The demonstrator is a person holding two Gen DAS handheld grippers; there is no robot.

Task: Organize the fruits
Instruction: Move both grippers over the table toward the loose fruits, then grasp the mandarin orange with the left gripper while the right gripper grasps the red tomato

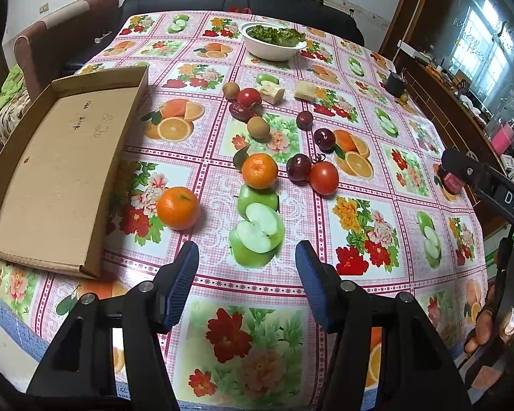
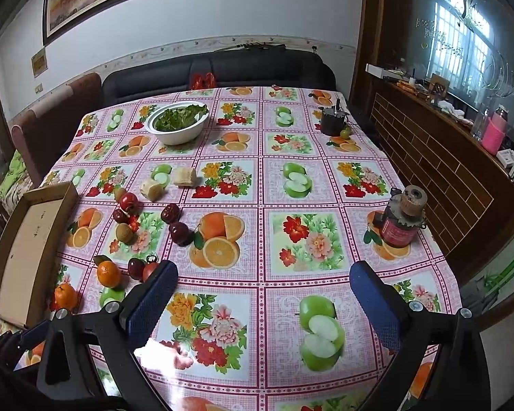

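Loose fruit lies mid-table on a fruit-print cloth: two oranges (image 1: 178, 207) (image 1: 259, 170), a tomato (image 1: 323, 177), dark red plums (image 1: 298, 167) (image 1: 324, 139), a kiwi (image 1: 258, 127) and a red apple (image 1: 248, 97). An empty cardboard tray (image 1: 51, 178) sits at the left. My left gripper (image 1: 246, 257) hovers open just short of the near orange, nothing between its blue pads. My right gripper (image 2: 262, 281) is open over bare cloth, right of the fruit (image 2: 108, 273); its arm (image 1: 479, 178) shows in the left wrist view.
A white bowl of greens (image 1: 272, 42) stands at the far side, with two pale cut pieces (image 1: 272, 91) (image 1: 305, 90) in front of it. A red jar (image 2: 399, 221) and a dark cup (image 2: 332, 120) stand on the right. A sofa and chair lie beyond the table.
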